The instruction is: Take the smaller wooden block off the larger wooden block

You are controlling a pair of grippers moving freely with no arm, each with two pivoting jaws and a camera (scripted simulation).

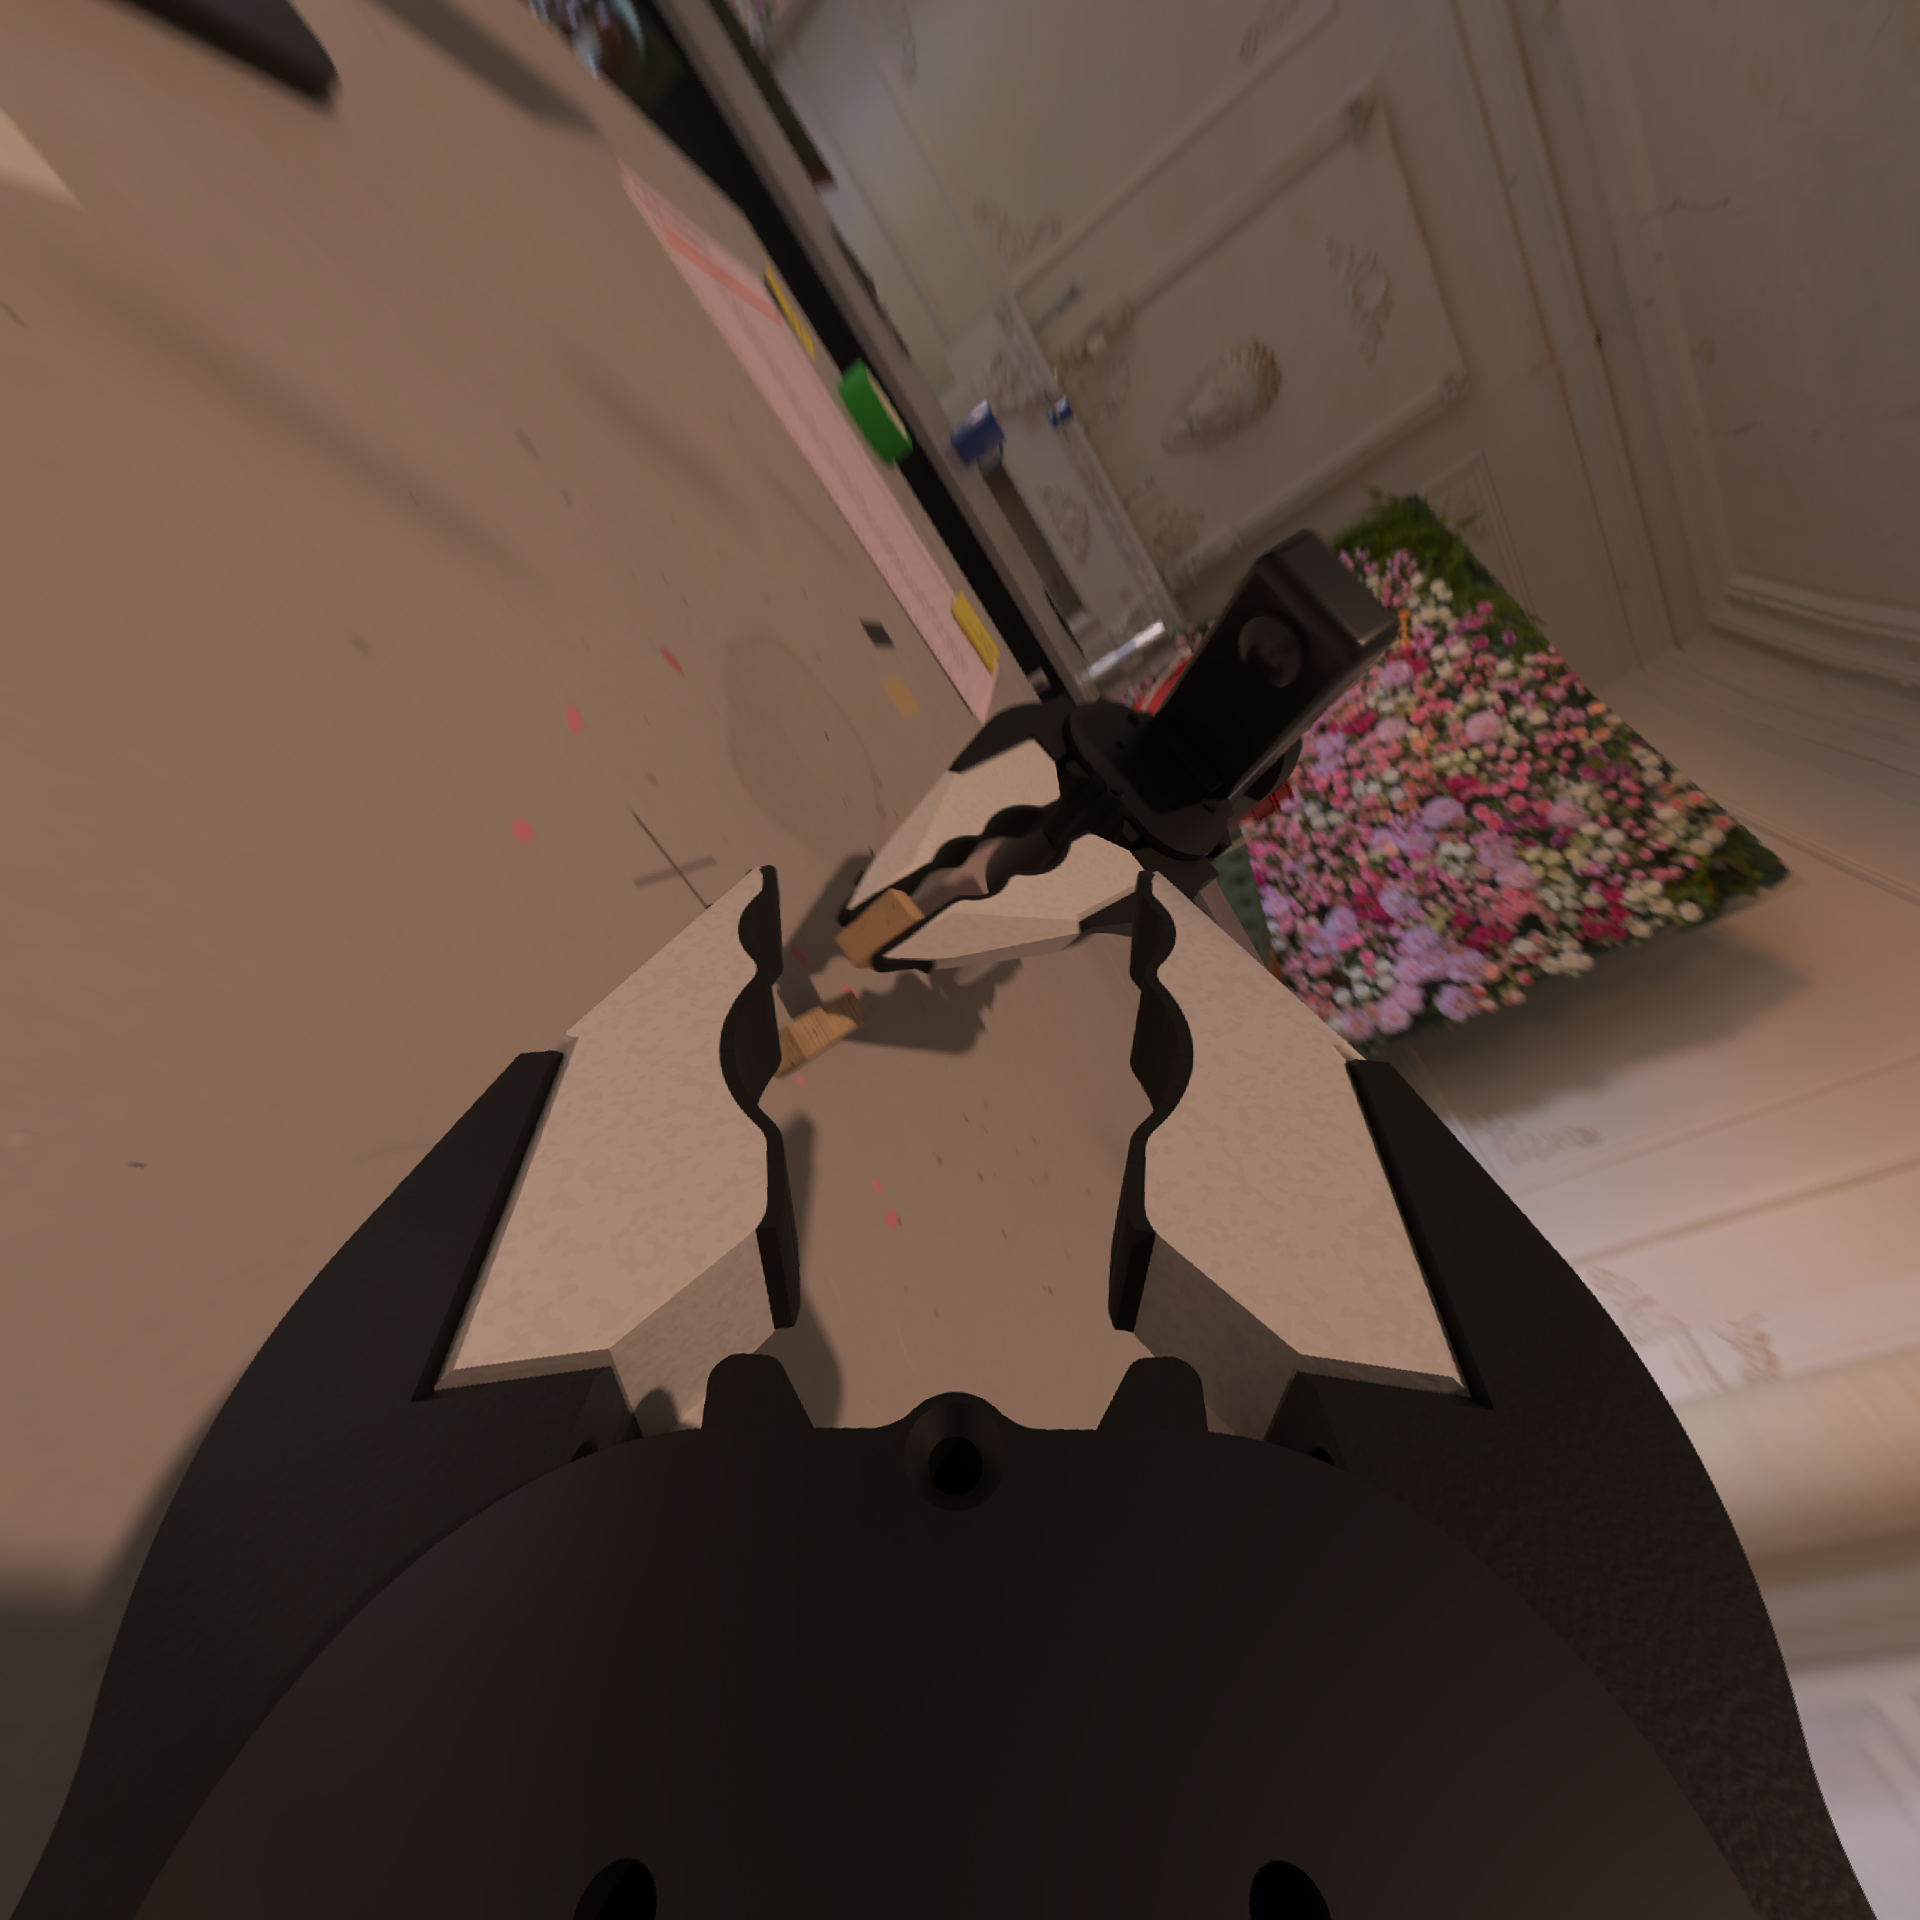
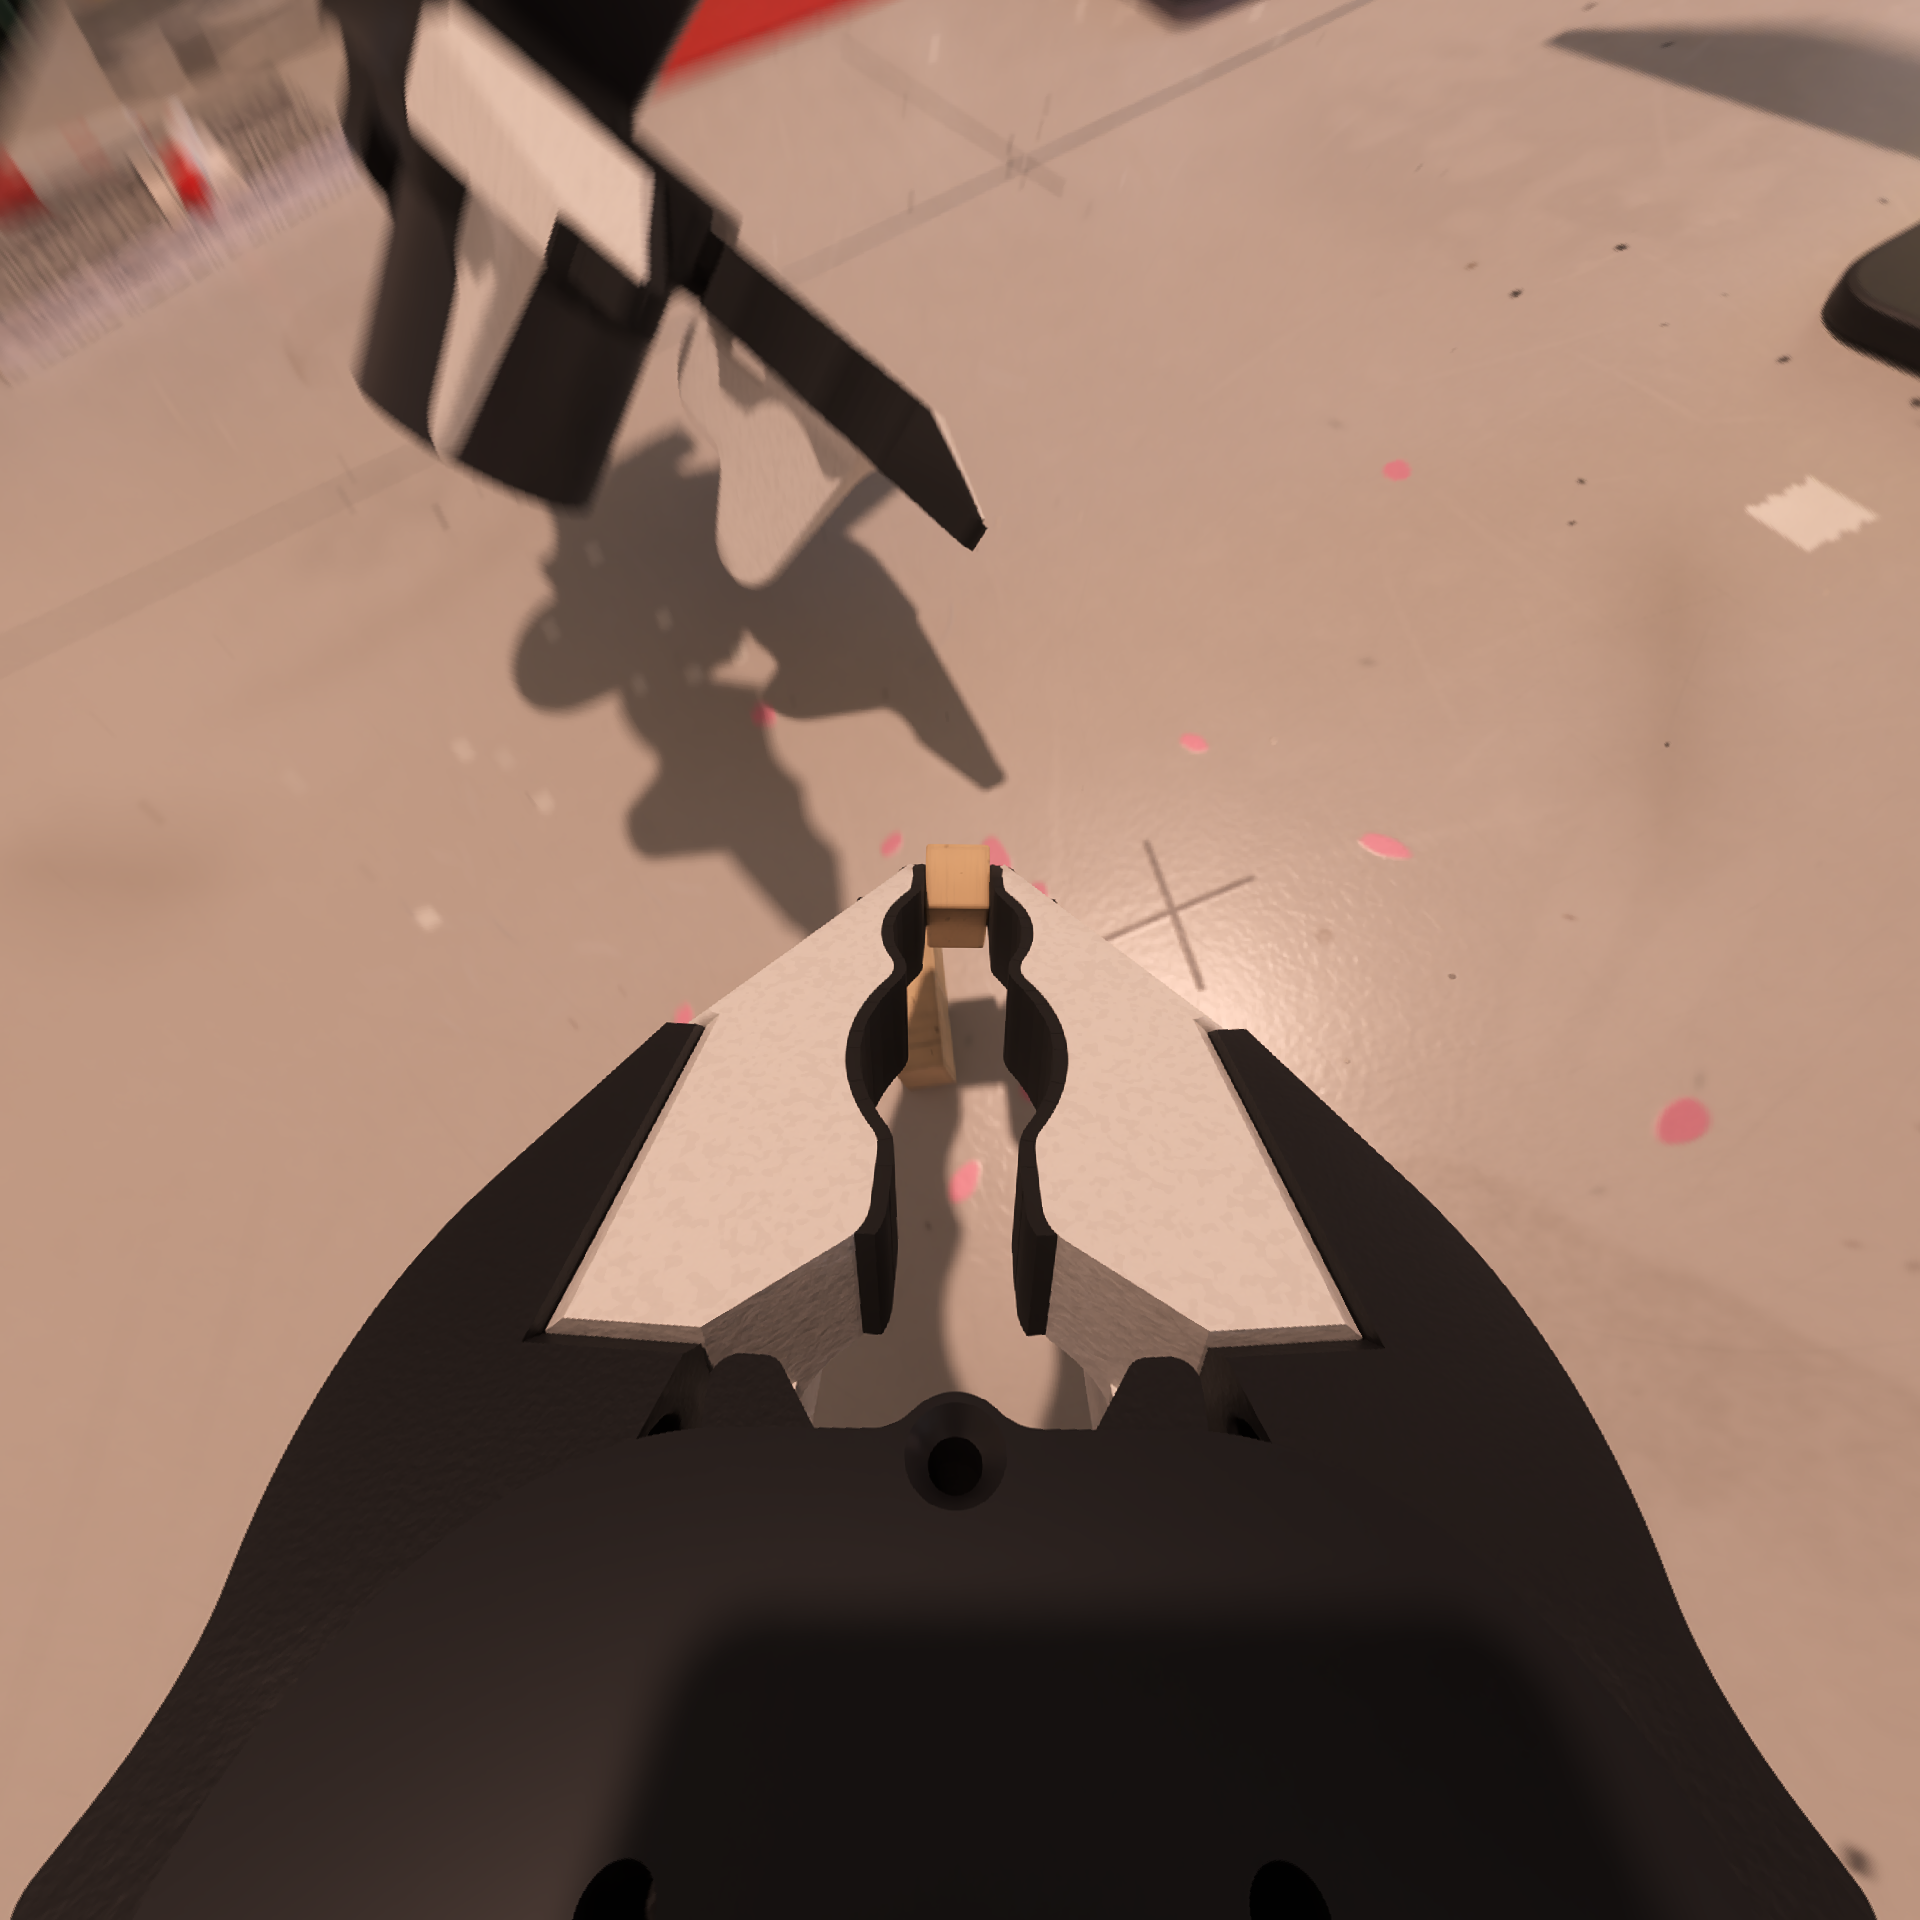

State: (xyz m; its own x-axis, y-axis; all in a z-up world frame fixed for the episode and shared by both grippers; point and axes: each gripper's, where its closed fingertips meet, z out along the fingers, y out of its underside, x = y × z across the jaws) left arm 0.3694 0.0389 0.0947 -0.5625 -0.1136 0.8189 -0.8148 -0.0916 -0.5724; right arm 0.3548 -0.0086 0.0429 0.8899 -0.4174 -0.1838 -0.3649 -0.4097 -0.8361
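My right gripper (image 2: 958, 881) is shut on the smaller wooden block (image 2: 956, 868) at its fingertips and holds it just above the table. The larger wooden block (image 2: 925, 1034) lies on the table under the fingers, apart from the small one. In the left wrist view the right gripper (image 1: 868, 940) holds the smaller block (image 1: 881, 923) with a gap above the larger block (image 1: 819, 1029). My left gripper (image 1: 956, 894) is open and empty, hovering a short way from both blocks. It also shows in the right wrist view (image 2: 862, 551), above the table beyond the blocks.
The beige table (image 2: 1455, 675) has pink dots and pencilled crosses. A green tape roll (image 1: 873, 410) and a pink paper sheet (image 1: 758, 343) lie near the table's far edge. A dark object (image 2: 1881, 301) sits at the right. A flower wall (image 1: 1475, 821) stands beyond the table.
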